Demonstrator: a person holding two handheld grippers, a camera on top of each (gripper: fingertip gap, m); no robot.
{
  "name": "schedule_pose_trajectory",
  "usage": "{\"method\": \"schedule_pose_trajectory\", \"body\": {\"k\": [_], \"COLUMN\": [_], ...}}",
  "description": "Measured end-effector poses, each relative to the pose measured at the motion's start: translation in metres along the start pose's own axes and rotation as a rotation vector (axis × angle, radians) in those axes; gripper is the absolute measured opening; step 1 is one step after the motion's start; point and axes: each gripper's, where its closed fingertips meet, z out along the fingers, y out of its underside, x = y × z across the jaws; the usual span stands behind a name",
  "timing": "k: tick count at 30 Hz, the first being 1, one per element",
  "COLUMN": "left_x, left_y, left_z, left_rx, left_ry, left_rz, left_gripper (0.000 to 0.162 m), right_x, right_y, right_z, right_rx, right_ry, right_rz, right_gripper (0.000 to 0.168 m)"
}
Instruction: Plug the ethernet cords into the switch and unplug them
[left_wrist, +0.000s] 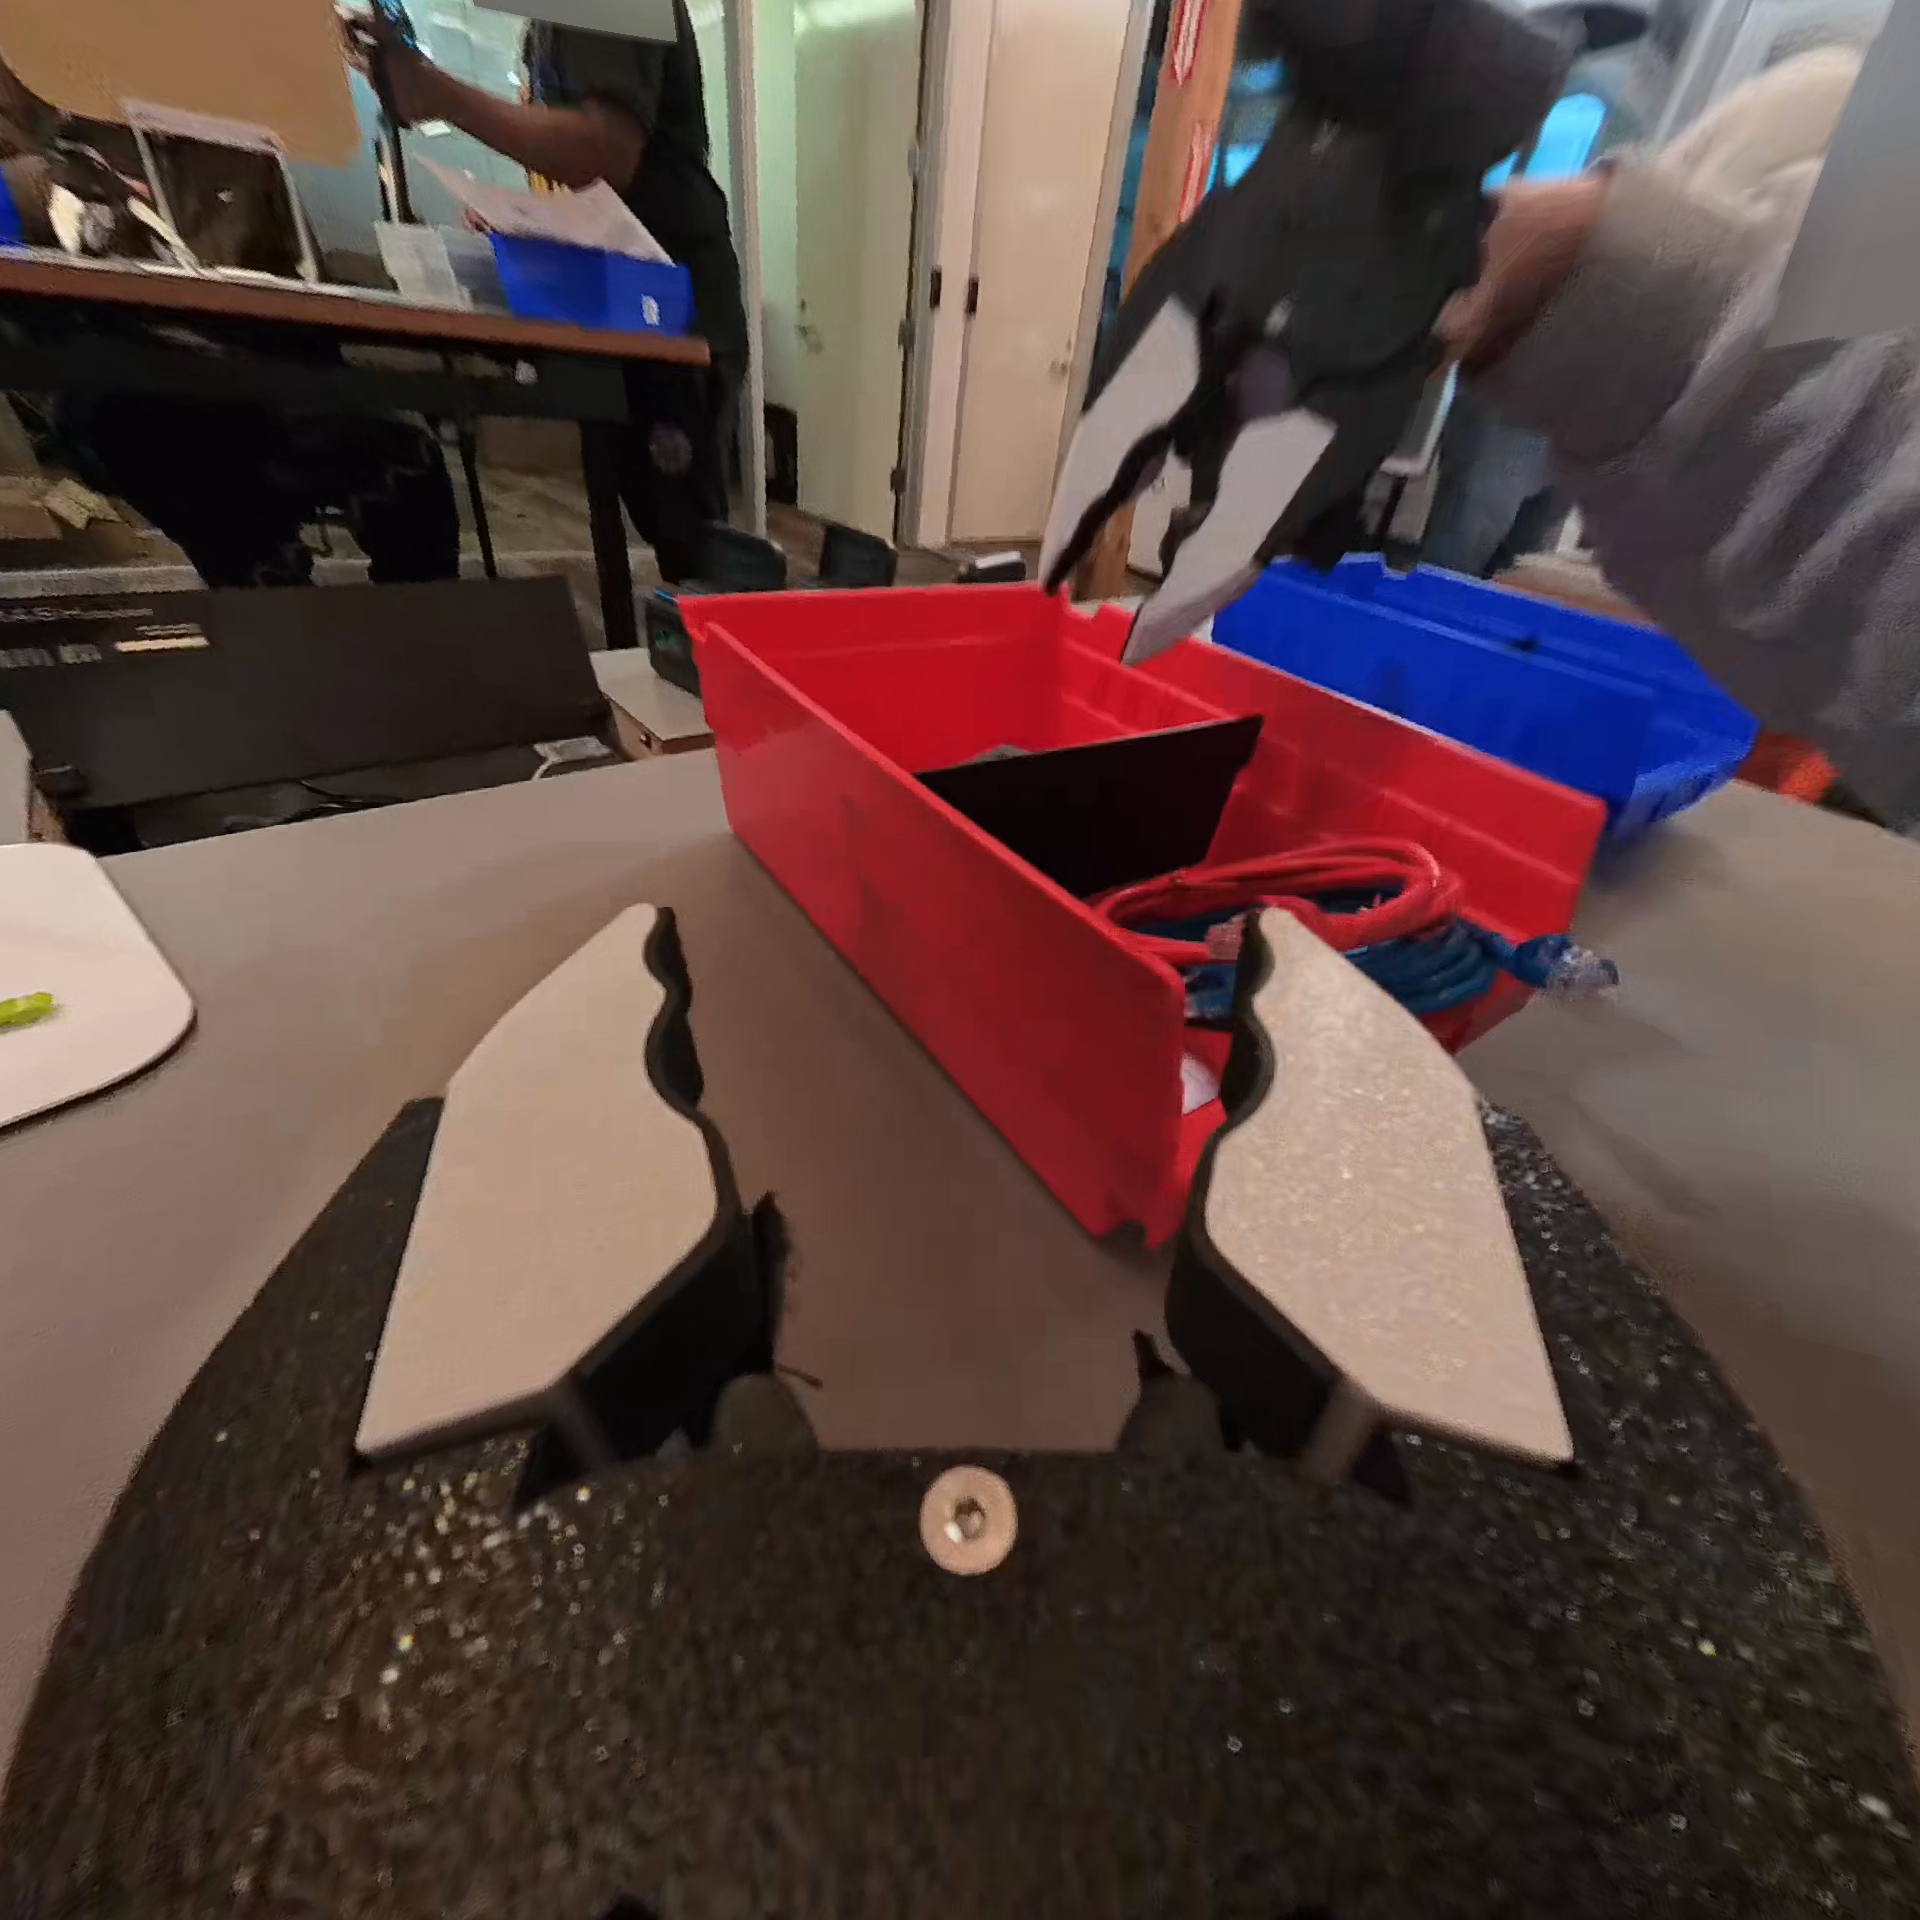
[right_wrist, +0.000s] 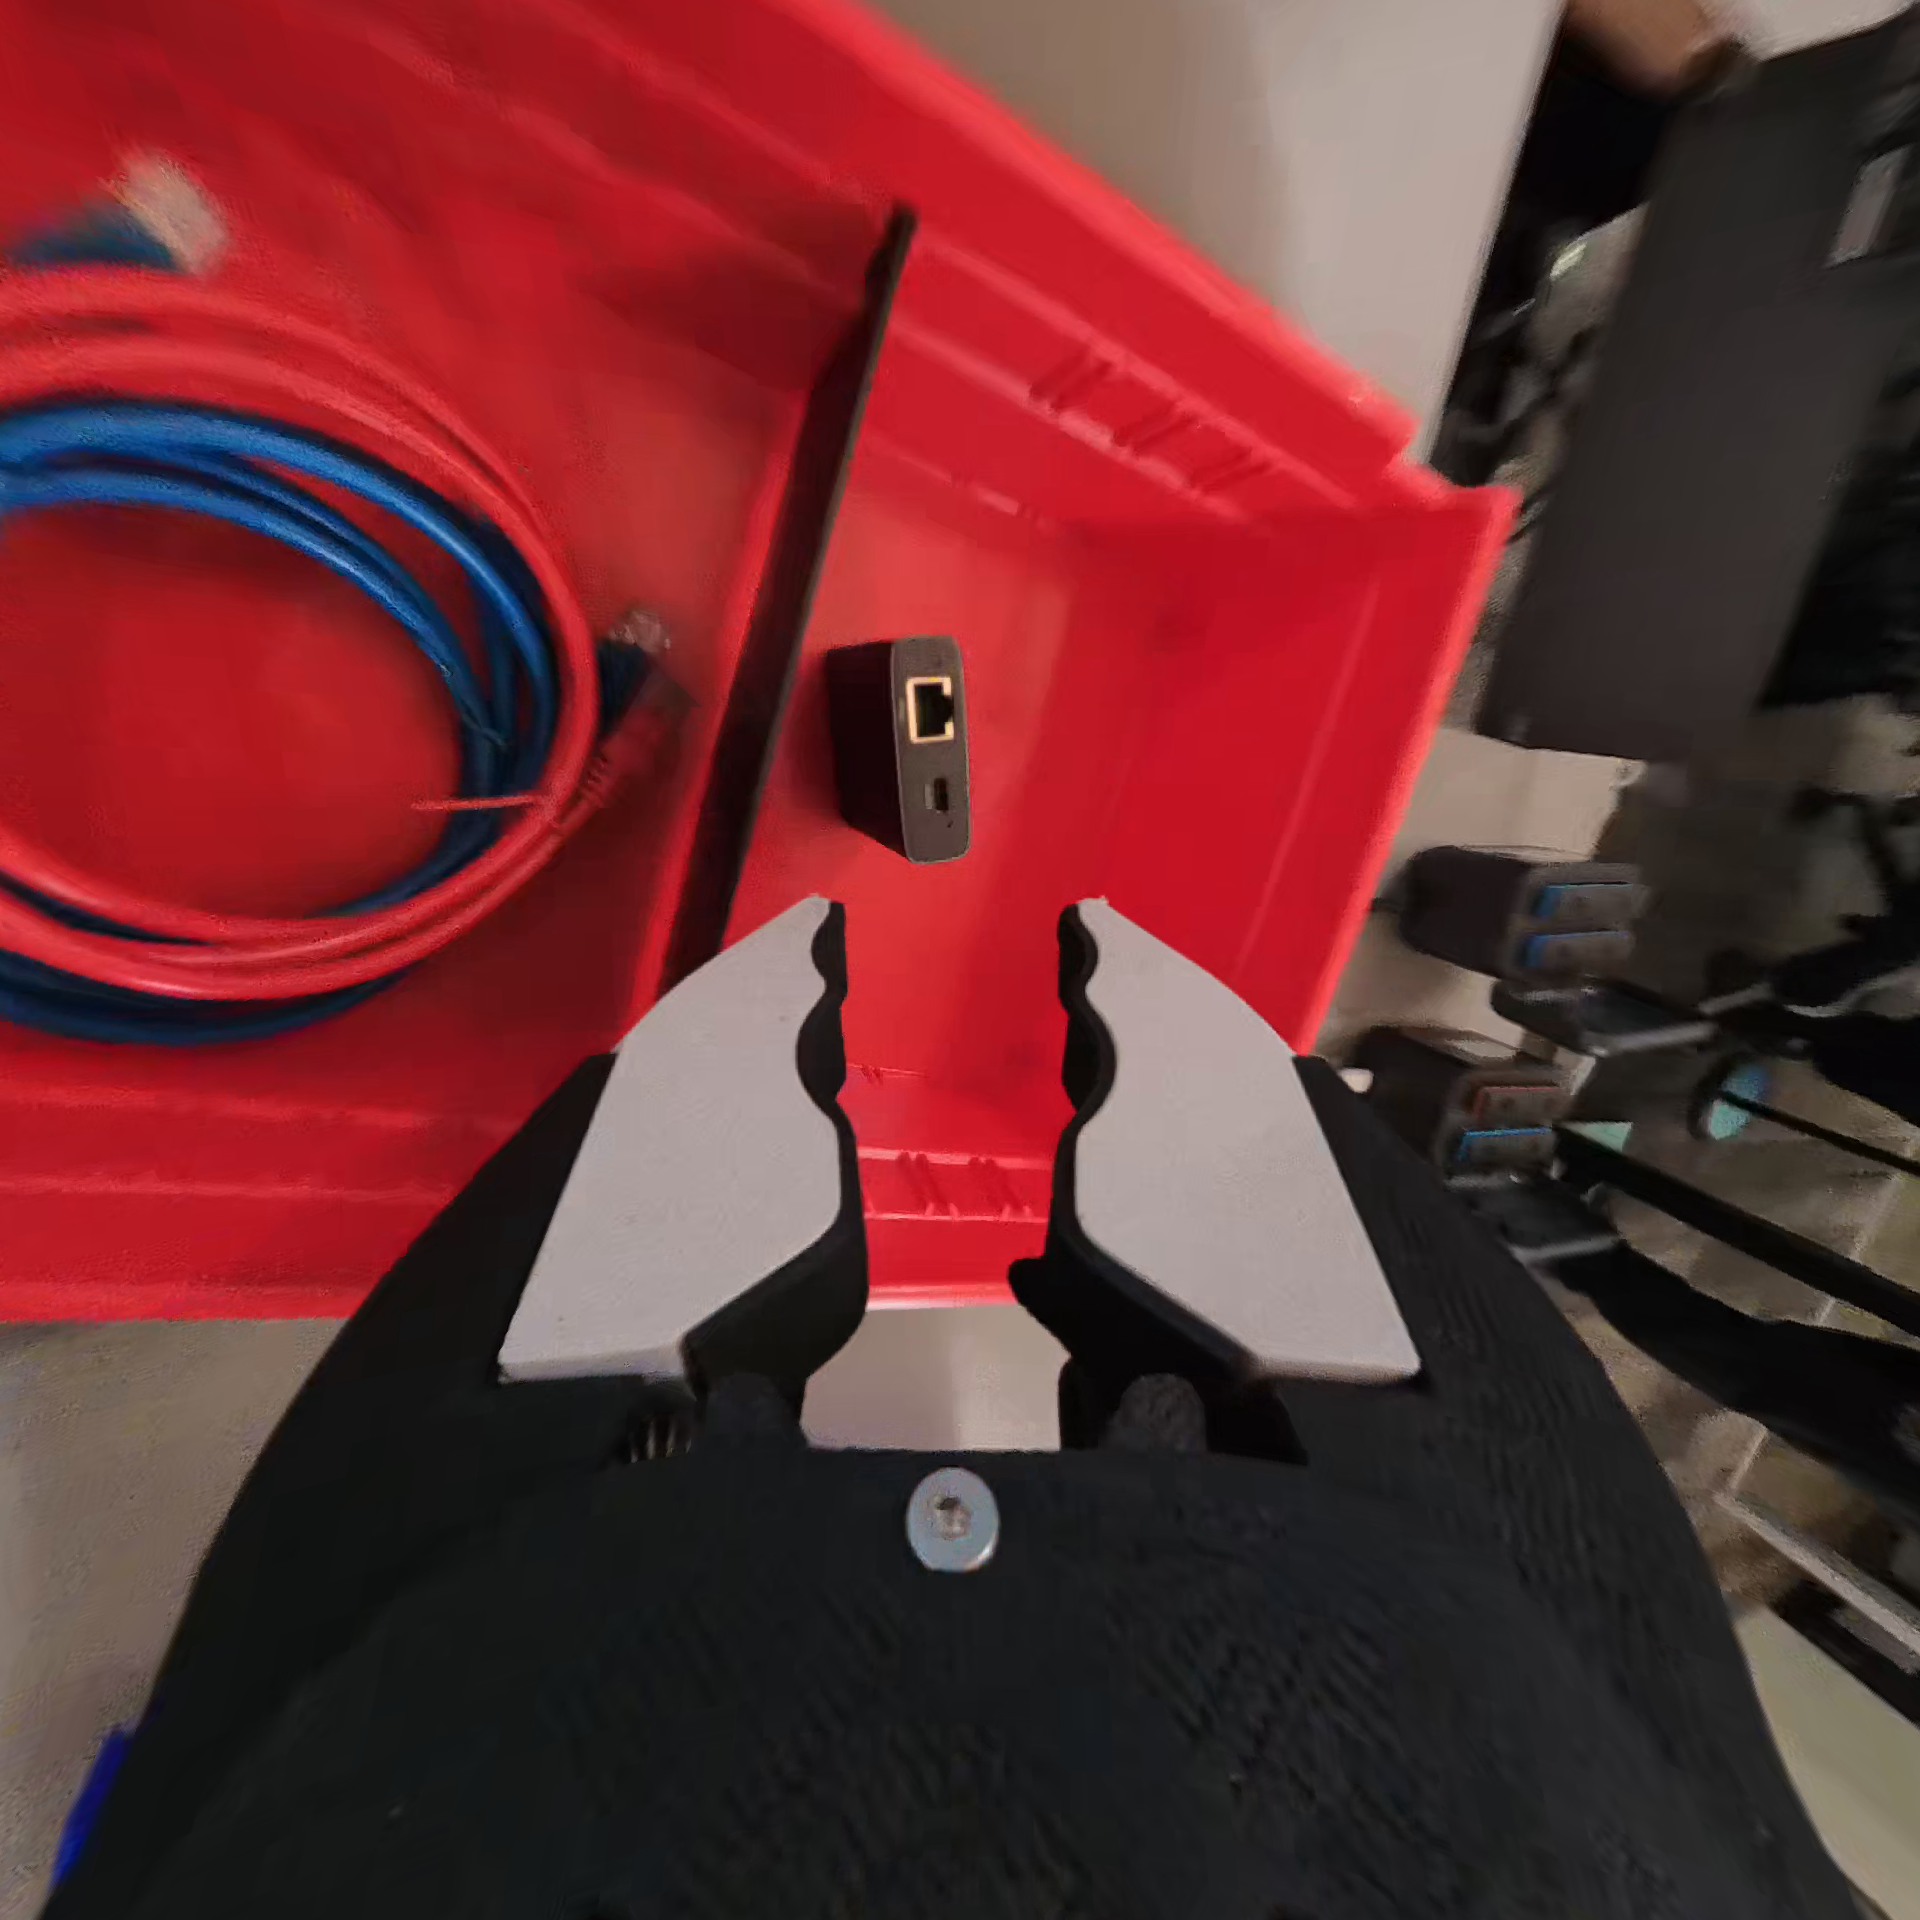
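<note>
A red plastic bin (left_wrist: 935, 935) stands on the grey table (left_wrist: 416, 935), split by a black divider (left_wrist: 1101, 800). Its near part holds coiled red cable (left_wrist: 1299, 883) and blue cable (left_wrist: 1444, 966). My left gripper (left_wrist: 961, 935) is open and empty, low over the table at the bin's near corner. My right gripper (right_wrist: 951, 914) is open and empty above the bin's far compartment (right_wrist: 1195, 727), just over a small dark adapter with a network port (right_wrist: 909, 748). The divider (right_wrist: 800, 582) and the red cable (right_wrist: 312, 935) and blue cable (right_wrist: 499, 665) lie to its left. The right gripper also shows in the left wrist view (left_wrist: 1091, 613).
A blue bin (left_wrist: 1486, 675) stands behind the red one. A white pad (left_wrist: 73, 977) with a green bit lies at the table's left. Dark equipment and plugs (right_wrist: 1558, 935) lie beyond the bin's end. People stand at a far table (left_wrist: 364, 312). About 20 cm separates my left fingertips from my right.
</note>
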Motion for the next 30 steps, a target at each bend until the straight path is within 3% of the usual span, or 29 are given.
{"method": "schedule_pose_trajectory", "body": {"k": [1,3,9,11,14,18,22,26,28,30], "left_x": [-0.004,-0.006,0.001,0.003,0.001,-0.004,0.010,0.048,0.060,0.071], "left_y": [0.000,0.004,0.012,0.014,0.016,0.001,-0.032,-0.063,-0.068,-0.067], "left_z": [-0.003,-0.006,0.001,0.002,0.002,-0.004,0.001,0.025,0.039,0.050], "left_rx": [0.021,0.034,-0.020,-0.031,-0.044,0.003,0.007,-0.065,-0.125,-0.188], "left_ry": [-0.009,0.003,0.018,0.016,0.001,-0.027,0.041,0.186,0.182,0.179], "left_rz": [-0.021,-0.069,-0.057,-0.039,-0.025,0.019,0.148,0.420,0.615,0.785], "left_gripper": [0.099,0.100,0.112,0.114,0.120,0.120,0.116,0.102,0.088,0.084], "right_x": [0.003,0.010,-0.003,-0.010,-0.003,0.019,0.003,-0.038,-0.055,-0.068], "right_y": [0.005,0.014,0.002,-0.002,0.000,-0.014,-0.054,-0.097,-0.113,-0.123], "right_z": [0.012,0.032,0.076,0.083,0.079,0.034,-0.037,-0.086,-0.099,-0.106], "right_rx": [-0.056,-0.150,-0.159,-0.151,-0.149,0.052,0.327,0.485,0.501,0.478], "right_ry": [-0.031,-0.061,-0.247,-0.291,-0.234,-0.033,0.123,0.202,0.243,0.277], "right_rz": [-0.022,-0.058,-0.021,-0.015,-0.032,-0.008,-0.078,-0.212,-0.275,-0.324], "right_gripper": [0.040,0.039,0.039,0.024,0.020,0.020,0.020,0.020,0.020,0.020]}}
